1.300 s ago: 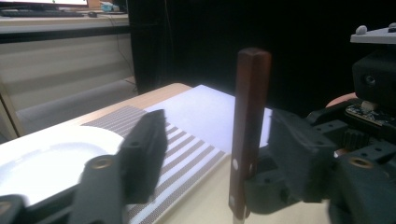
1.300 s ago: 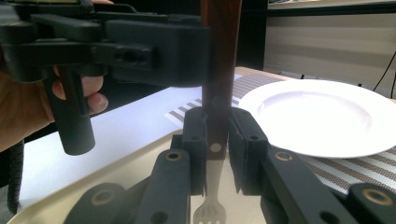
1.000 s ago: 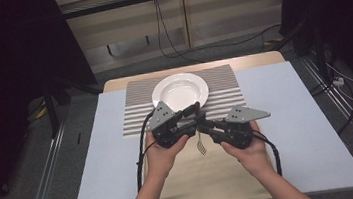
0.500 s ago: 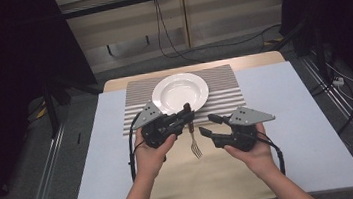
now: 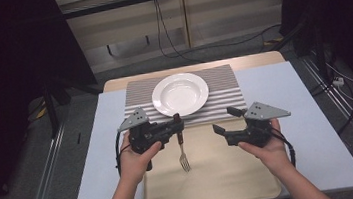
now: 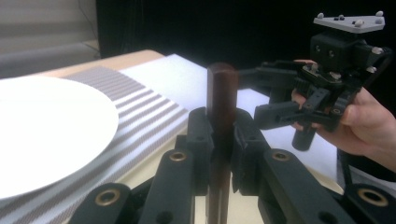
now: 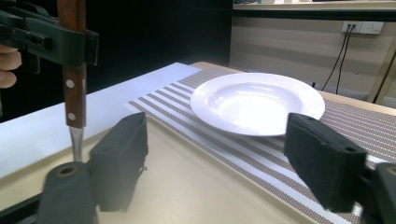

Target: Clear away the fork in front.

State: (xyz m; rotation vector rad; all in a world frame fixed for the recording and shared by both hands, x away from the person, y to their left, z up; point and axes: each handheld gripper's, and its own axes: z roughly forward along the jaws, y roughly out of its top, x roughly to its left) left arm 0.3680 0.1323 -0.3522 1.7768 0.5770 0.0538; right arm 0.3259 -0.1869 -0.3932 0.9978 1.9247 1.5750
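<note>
Since the earlier frames your two hands have pulled apart: they were bunched together at the centre of the high view with both tongs on the fork, and now the left gripper (image 5: 178,126) sits left of centre and the right gripper (image 5: 223,120) right of centre, w/ bare tray between them. Right jaws have just been opening and now stand wide, nothing between them; in the right gripper view you see clear tray and plate through the gap. Left jaws are clamped tight on the brown wooden handle of the steel fork (image 5: 183,151), gripping high on the handle near its butt end, tines hanging down toward the lower middle of the frame over the beige plastic tray (image 5: 233,173).

Risks from here:
- Fork is held by one narrow pinch on a smooth rounded handle (image 6: 221,100). Any quick swing or wrist roll and it can pivot in the pads, so tines swing off line or the fork slides out onto the tray
- The round white ceramic plate (image 5: 180,94), on the grey-striped placemat (image 5: 222,79) at upper centre, is just beyond the left jaws. Push fwd w/out lifting and the handle end or jaws could knock the rim and shift it
- Tines look close to the tray surface; drop your hand and they may drag or catch
- Right gripper is near enough that a careless move back in could bump the fork
</note>
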